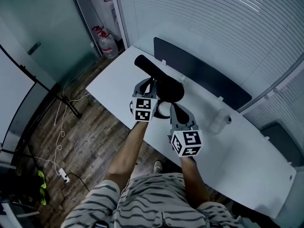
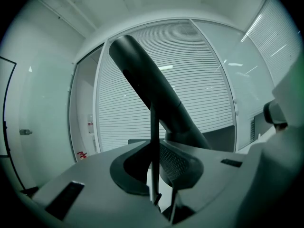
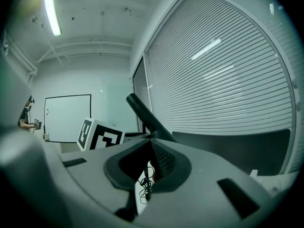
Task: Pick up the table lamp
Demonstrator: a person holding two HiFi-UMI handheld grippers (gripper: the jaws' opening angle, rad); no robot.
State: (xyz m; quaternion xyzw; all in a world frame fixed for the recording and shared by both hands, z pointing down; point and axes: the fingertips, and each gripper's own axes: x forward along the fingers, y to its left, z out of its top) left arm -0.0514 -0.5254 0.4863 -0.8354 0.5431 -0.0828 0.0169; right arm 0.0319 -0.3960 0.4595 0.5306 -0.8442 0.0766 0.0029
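A black table lamp stands on the white table [image 1: 247, 165]. It has a long bar head [image 1: 152, 70] and a round base [image 1: 172, 92]. My left gripper [image 1: 149, 85] reaches in over the base. In the left gripper view the lamp's thin upright stem [image 2: 153, 146] stands between the jaws of the left gripper [image 2: 156, 175], which hold it, and the bar head [image 2: 152, 89] slants up to the left. My right gripper [image 1: 176, 110] is just right of the base. Its jaws [image 3: 145, 175] leave a narrow gap with nothing in it, and the lamp's cord [image 3: 144, 184] shows through the gap.
A clear plastic bottle [image 1: 219, 121] stands on the table to the right of my right gripper. A dark panel [image 1: 204, 75] runs along the table's far edge below the window blinds. Water jugs [image 1: 108, 45] and loose cables [image 1: 61, 141] are on the wood floor at the left.
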